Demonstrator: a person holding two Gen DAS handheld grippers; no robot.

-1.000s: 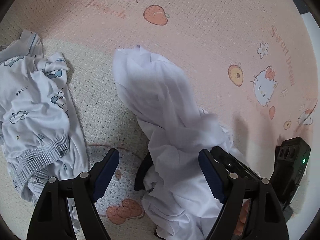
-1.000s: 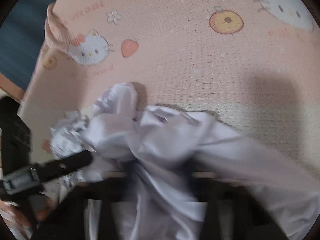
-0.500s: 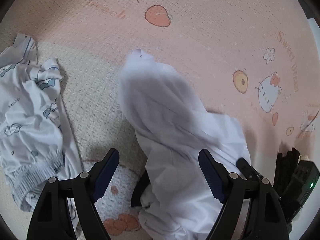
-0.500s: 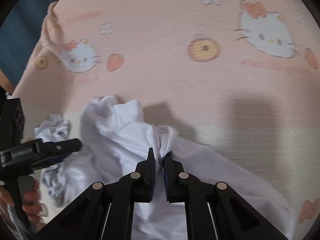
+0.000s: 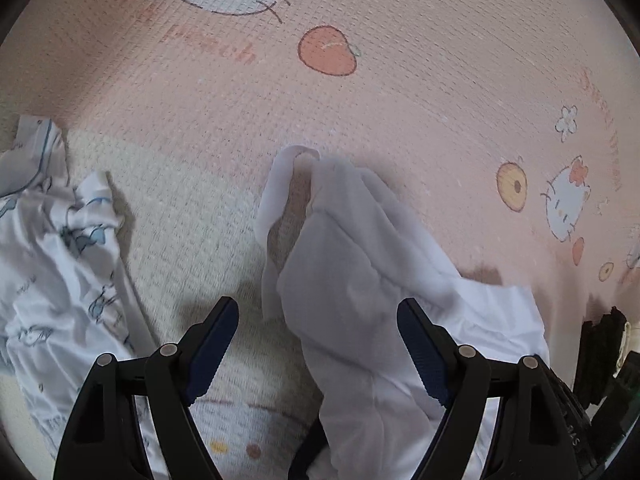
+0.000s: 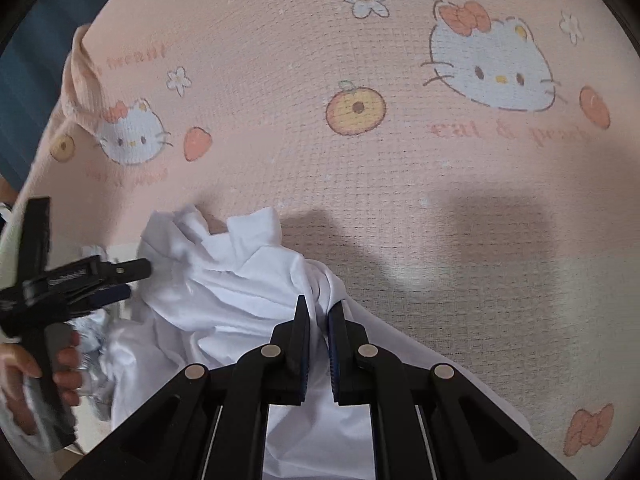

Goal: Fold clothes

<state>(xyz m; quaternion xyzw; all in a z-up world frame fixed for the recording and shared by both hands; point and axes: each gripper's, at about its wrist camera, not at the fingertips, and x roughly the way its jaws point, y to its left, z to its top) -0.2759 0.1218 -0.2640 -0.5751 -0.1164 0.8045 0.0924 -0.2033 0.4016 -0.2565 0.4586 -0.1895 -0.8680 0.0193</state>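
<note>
White garment [image 5: 360, 264] lies bunched on the pink cartoon-print mat [image 5: 400, 100] — the right gripper [image 6: 319, 316] is pinched narrowly on a fold of it. The left gripper [image 5: 318, 344] hangs wide apart above it, holding nothing — patterned clothing [image 5: 60, 260] lies beside.

Home: cartoon-cat blanket [image 6: 400, 184], scattered laundry [image 5: 60, 264].

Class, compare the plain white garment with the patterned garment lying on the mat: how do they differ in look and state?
The plain white garment has no print; the patterned garment carries small blue figures. The white one is pinched by the shut right hand-held gripper and lies between the open left hand-held gripper's fingers; the patterned one lies untouched to the side. Both are crumpled, unfolded, on the pink cartoon mat.
</note>
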